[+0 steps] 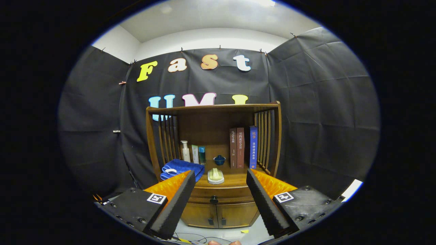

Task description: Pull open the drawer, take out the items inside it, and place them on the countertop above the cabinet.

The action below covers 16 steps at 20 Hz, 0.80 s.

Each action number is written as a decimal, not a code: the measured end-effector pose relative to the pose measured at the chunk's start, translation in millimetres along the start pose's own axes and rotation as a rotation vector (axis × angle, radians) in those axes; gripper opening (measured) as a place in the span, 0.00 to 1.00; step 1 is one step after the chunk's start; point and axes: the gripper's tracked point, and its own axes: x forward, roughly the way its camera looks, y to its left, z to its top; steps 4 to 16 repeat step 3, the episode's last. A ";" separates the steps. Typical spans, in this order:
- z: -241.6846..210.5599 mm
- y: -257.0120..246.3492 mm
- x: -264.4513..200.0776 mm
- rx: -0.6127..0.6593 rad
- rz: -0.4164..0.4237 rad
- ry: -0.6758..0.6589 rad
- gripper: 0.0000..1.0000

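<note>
1. The gripper [220,177] is held wide open, with nothing between its two fingers [177,200]; it is kept well back from the wooden cabinet [214,163].
2. The drawer [218,194] is seen shut, framed between the fingers and beyond them, with its dark knob [213,199] at the middle of the front.
3. Two small doors [218,214] are seen below the drawer, also shut.
4. On the countertop [235,175] above the drawer, a folded blue towel [180,168] is laid at the left and a pale soap on a dish [215,175] near the front middle.
5. Farther back, small bottles [193,153] are stood at the left, a little blue lidded bowl [219,160] in the middle, and upright books [242,148] at the right.
6. What the drawer contains cannot be told.
</note>
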 end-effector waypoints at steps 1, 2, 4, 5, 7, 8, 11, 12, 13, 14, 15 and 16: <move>-1.4 0.3 0.8 0.006 0.000 0.004 0.99; -2.6 -1.3 1.3 0.010 -0.001 0.007 0.99; -3.1 -1.8 1.8 0.011 -0.001 0.009 0.99; -3.1 -1.8 1.8 0.011 -0.001 0.009 0.99; -3.1 -1.8 1.8 0.011 -0.001 0.009 0.99; -3.1 -1.8 1.8 0.011 -0.001 0.009 0.99; -3.1 -1.8 1.8 0.011 -0.001 0.009 0.99; -3.1 -1.8 1.8 0.011 -0.001 0.009 0.99; -3.1 -1.8 1.8 0.011 -0.001 0.009 0.99; -3.1 -1.8 1.8 0.011 -0.001 0.009 0.99; -3.1 -1.8 1.8 0.011 -0.001 0.009 0.99; -3.1 -1.8 1.8 0.011 -0.001 0.009 0.99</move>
